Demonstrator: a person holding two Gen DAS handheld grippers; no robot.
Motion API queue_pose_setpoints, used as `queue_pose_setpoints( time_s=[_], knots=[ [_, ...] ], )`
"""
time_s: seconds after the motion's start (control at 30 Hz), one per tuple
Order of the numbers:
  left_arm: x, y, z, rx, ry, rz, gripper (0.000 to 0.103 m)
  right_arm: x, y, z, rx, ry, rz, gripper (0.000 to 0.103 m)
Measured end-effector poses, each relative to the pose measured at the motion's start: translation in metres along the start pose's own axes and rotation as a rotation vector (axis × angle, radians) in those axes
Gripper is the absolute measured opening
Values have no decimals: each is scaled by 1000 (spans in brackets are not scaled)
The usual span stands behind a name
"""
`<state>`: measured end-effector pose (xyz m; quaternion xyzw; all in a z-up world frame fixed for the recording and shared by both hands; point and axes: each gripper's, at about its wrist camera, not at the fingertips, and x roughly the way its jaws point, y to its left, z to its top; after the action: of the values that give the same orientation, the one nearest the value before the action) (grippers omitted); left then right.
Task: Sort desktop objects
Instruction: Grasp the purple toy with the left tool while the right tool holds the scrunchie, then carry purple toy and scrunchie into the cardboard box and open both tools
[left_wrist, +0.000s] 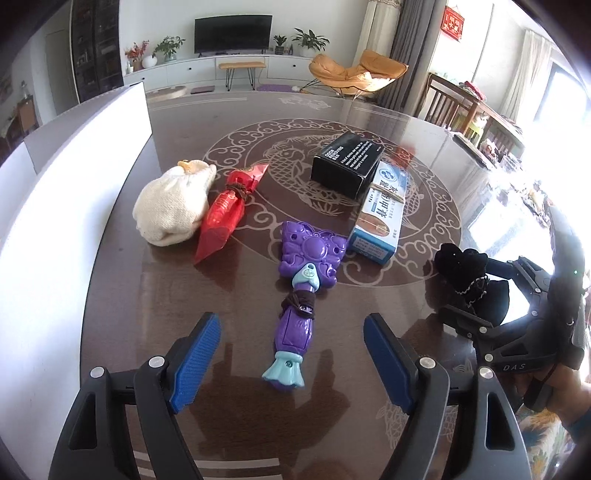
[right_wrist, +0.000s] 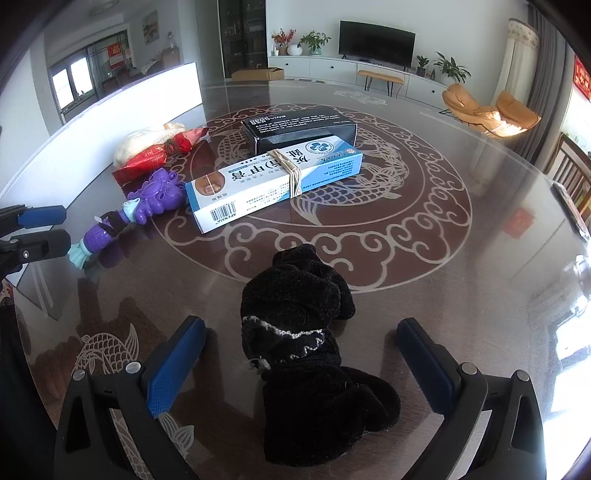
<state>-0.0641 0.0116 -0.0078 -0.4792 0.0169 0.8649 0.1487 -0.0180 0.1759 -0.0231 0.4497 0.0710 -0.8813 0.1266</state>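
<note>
A purple butterfly toy wand (left_wrist: 310, 258) lies on the dark glass table (left_wrist: 147, 314), its handle between the fingers of my left gripper (left_wrist: 291, 325), which is open with the blue pads clear of it. My right gripper (right_wrist: 301, 328) is open around a black sock bundle (right_wrist: 306, 332) without touching it. Further back lie a blue-and-white carton (right_wrist: 273, 181) bound with rubber bands, a black box (right_wrist: 299, 129), a red packet (left_wrist: 225, 210) and a white knitted bundle (left_wrist: 173, 206).
A white upright board (left_wrist: 74, 166) runs along the table's left edge. Wooden chairs (left_wrist: 450, 103) stand past the far right rim. A person's hand (left_wrist: 561, 391) holds the right gripper at the right of the left wrist view.
</note>
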Motion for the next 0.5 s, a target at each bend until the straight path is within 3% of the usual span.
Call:
queue_pose_setpoints(
  time_s=[0.03, 0.07, 0.1, 0.13, 0.17, 0.2, 0.23, 0.33, 0.43, 0.5],
  knots=[
    [10, -7, 5, 33, 29, 16, 78, 0, 0, 0, 0, 0, 0, 103],
    [19, -14, 7, 72, 50, 43, 72, 0, 0, 0, 0, 0, 0, 103],
    [27, -21, 6, 109, 66, 68, 56, 0, 0, 0, 0, 0, 0, 103],
    [29, -25, 4, 129, 54, 82, 55, 0, 0, 0, 0, 0, 0, 103],
    [30, -25, 4, 118, 51, 84, 45, 0, 0, 0, 0, 0, 0, 103],
    [29, -22, 4, 86, 43, 82, 26, 0, 0, 0, 0, 0, 0, 103],
    [27, -18, 5, 57, 39, 99, 21, -1, 0, 0, 1, 0, 1, 103],
    [17, -3, -4, -31, 36, 76, 21, 0, -1, -1, -8, 9, 23, 103],
    [0, 4, -22, -87, 4, 35, 21, -6, -7, 4, 1, 108, 106, 102],
    [-12, 2, -29, -99, -28, 25, 21, -12, -11, 6, 37, 131, 155, 96]
  ],
)
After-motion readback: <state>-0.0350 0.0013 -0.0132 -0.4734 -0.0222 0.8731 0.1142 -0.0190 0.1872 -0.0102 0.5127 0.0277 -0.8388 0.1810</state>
